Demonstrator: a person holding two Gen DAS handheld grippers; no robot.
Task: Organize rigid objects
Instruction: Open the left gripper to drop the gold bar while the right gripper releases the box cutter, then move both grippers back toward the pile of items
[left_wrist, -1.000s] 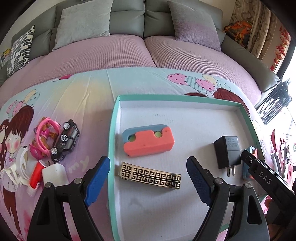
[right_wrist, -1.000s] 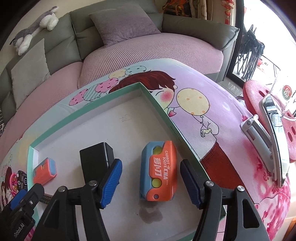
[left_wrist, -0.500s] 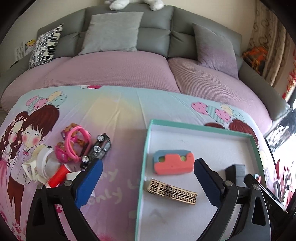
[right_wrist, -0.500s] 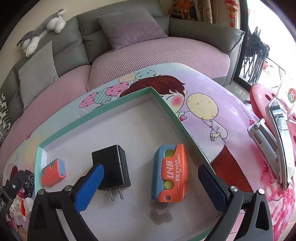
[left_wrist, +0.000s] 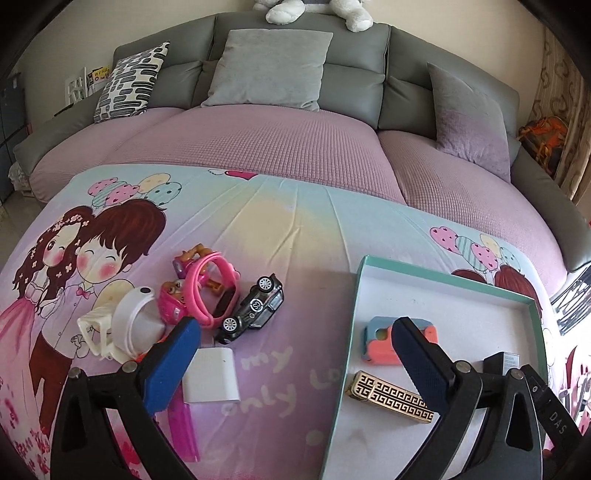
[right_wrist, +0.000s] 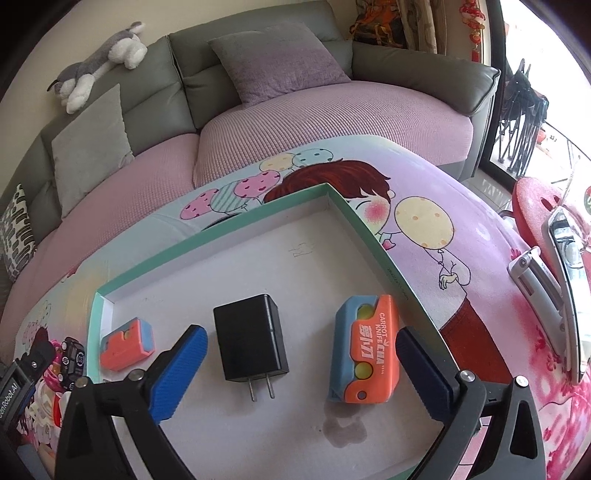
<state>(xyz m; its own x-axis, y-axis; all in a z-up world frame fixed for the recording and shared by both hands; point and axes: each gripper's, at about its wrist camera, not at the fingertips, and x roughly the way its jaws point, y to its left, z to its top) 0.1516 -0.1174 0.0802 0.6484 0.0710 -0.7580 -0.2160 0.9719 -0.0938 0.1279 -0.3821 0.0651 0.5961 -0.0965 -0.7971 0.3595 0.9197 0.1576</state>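
Teal-rimmed and white-floored, the shallow cardboard tray (right_wrist: 373, 236) holds the orange-and-blue carrot knife toy (right_wrist: 364, 360) by its right edge, just released. Both the right gripper (right_wrist: 299, 369) and left gripper (left_wrist: 295, 362) have just been opening, empty; next, I judge, comes the black toy car (left_wrist: 255, 308) left of the tray.

The orange-and-blue toy knife (right_wrist: 364, 356) in the tray carries white lettering "CARROT KNIFE CHA" beside large Chinese characters; the cartoon cloth (left_wrist: 280, 373) is printed with pale words "my" and "only", with a further word starting "Lo" cut off by the tray edge; the other gripper's black body shows "DAS" (left_wrist: 557, 417) in the left wrist view and lettering that looks like "enRobot.AI" (right_wrist: 10, 397) in the right wrist view; the black charger's label (left_wrist: 509, 360) is too small to read.
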